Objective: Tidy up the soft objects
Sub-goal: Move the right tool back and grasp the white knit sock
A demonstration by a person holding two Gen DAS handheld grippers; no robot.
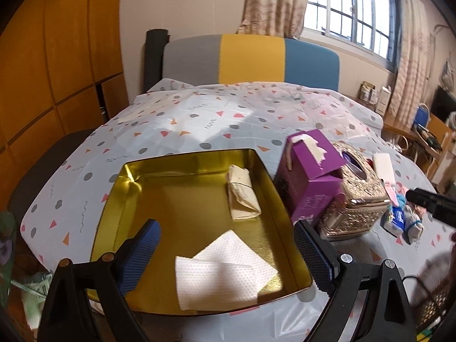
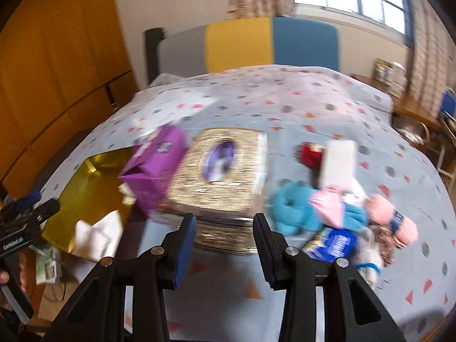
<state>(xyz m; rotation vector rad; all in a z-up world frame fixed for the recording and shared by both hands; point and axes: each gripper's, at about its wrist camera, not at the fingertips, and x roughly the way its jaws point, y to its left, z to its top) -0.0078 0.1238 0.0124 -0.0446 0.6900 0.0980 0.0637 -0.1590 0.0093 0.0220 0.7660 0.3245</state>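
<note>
1. While both claws hang over a bed with a spotty sheet [image 1: 199, 119], the left claw [image 1: 225, 253] is wide open with nothing in it.
2. Its blue pads [image 1: 142, 253] sit above a shiny gold tin [image 1: 182, 156] that lies on the bed.
3. Inside the tin is a white tissue [image 1: 222, 273], close to the near wall.
4. A folded cream cloth [image 1: 242, 193] lies in the tin too, by the far right side and apart from the tissue.
5. Just to the right of the tin stands a purple box [image 1: 307, 176], with its flap open.
6. The purple box leans on a gold tissue box [image 1: 356, 196] with a bumpy pattern and an oval hole on top.
7. The right claw [image 2: 225, 250] is partly open and holds nothing.
8. That claw's view is blurry, and it points at the gold tissue box, which shows between its fingers but does not look touched.
9. To the right of the gold tissue box is a pile of soft things on the sheet.
10. In the pile are a teal fuzzy thing [image 2: 296, 208], a pink fluffy thing [image 2: 390, 219] with a blue band, a blue packet [image 2: 333, 245] and a white pack [image 2: 339, 162].
11. A red thing [image 2: 310, 154] peeks out behind the white pack.
</note>
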